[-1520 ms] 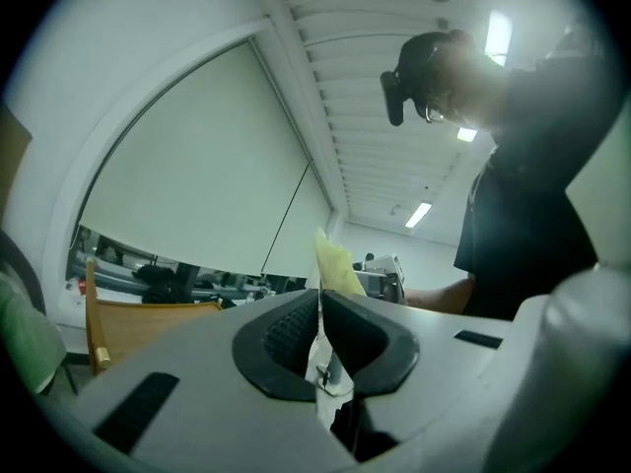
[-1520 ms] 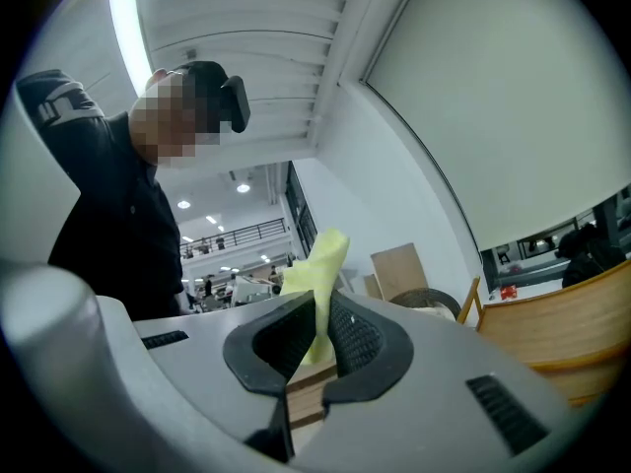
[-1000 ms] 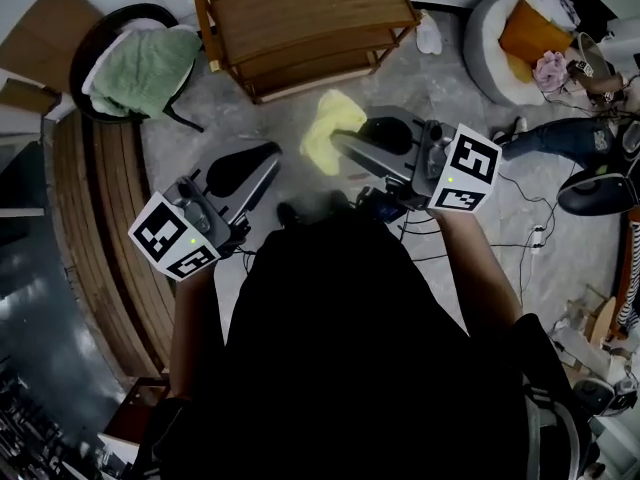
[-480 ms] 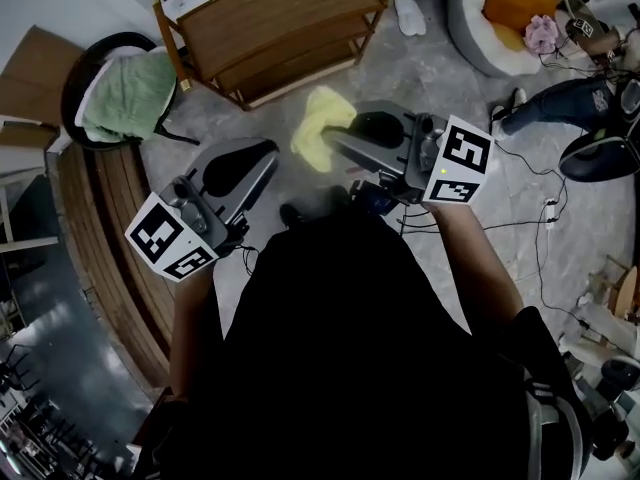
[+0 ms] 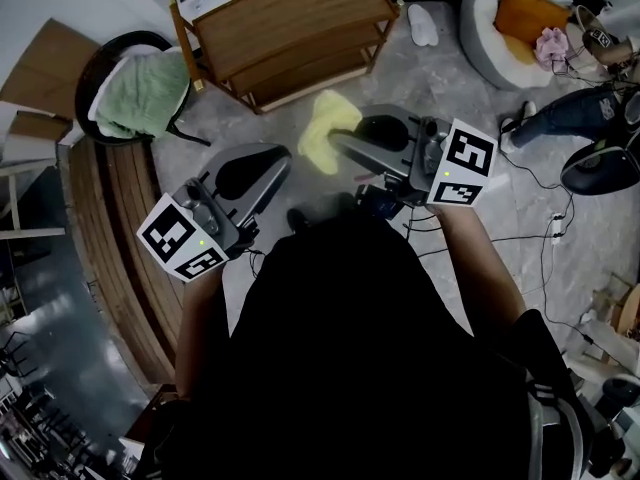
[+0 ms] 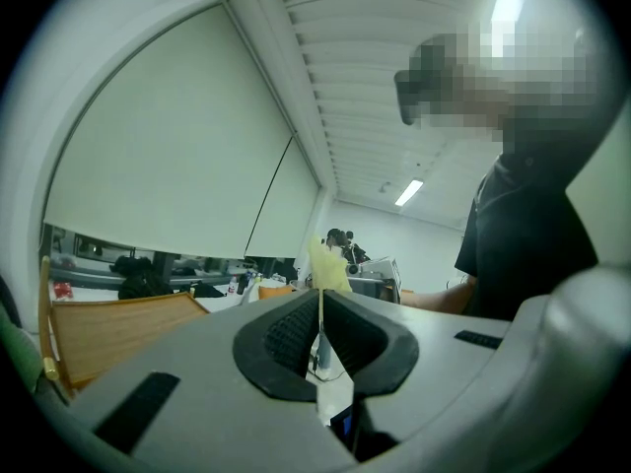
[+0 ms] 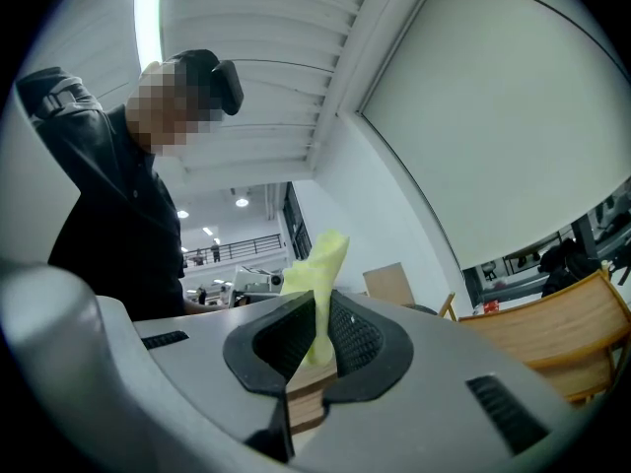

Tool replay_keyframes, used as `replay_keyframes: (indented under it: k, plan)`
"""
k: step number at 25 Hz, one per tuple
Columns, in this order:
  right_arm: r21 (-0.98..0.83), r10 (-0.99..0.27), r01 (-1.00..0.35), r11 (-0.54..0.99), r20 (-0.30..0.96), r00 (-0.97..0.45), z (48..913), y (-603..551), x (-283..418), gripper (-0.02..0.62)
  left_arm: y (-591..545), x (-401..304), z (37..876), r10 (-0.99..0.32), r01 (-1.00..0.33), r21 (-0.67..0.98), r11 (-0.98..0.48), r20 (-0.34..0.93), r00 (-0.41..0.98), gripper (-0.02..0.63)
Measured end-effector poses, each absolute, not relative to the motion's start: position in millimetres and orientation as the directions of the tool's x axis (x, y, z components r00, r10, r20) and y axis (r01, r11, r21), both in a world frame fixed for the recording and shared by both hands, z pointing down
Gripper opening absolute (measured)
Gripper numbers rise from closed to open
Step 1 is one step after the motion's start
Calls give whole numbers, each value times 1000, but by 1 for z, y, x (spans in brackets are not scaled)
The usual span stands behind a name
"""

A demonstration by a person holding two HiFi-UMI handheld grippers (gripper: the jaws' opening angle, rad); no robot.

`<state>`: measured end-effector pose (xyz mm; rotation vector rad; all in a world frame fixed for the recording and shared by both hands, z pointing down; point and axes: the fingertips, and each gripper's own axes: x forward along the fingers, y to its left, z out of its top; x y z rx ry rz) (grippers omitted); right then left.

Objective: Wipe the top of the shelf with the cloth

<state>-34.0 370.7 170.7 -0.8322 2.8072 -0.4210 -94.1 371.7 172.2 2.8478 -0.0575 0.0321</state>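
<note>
Now the right tool (image 5: 342,143) grips the cloth (image 5: 328,126), short of the shelf (image 5: 290,13); the left tool (image 5: 272,160) is clenched, empty. Next, I'd say, lay it on top.

No letters, numbers or brand names can be read anywhere. The only signs are black-and-white square markers. In the head view they sit on the left cube (image 5: 182,246) at about eight o'clock and the right cube (image 5: 462,166) at about two o'clock. They show blocky patterns only.

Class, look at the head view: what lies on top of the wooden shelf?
The shelf top is bare wood. The cloth is clamped in the right tongs, short of it. Its lower tiers are mostly covered.
</note>
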Motion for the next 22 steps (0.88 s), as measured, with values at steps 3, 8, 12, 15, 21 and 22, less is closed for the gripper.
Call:
replay_keyframes:
  k: [3,8,12,15,21,22]
  plan:
    - [-312,-545,-495,811,-91,-834,171,371,-38,44,371,-97,175,-49,-55,294,-954,28,998,14]
    - [-309,-534,-486,818,-90,-841,170,368,-45,44,369,-106,175,-69,-73,298,-952,23,997,14]
    - [-303,-526,-480,823,-85,-846,171,364,-51,46,365,-113,178,-79,-81,307,-948,18,997,14]
    - [-297,-525,-481,825,-84,-847,169,363,-51,44,365,-114,179,-81,-82,313,-946,14,997,14]
    - [-292,-523,-482,826,-78,-849,167,366,-50,44,367,-113,176,-80,-78,312,-947,7,997,14]
    - [-291,-523,-482,826,-77,-849,166,367,-50,44,368,-113,175,-79,-77,312,-947,7,997,14]
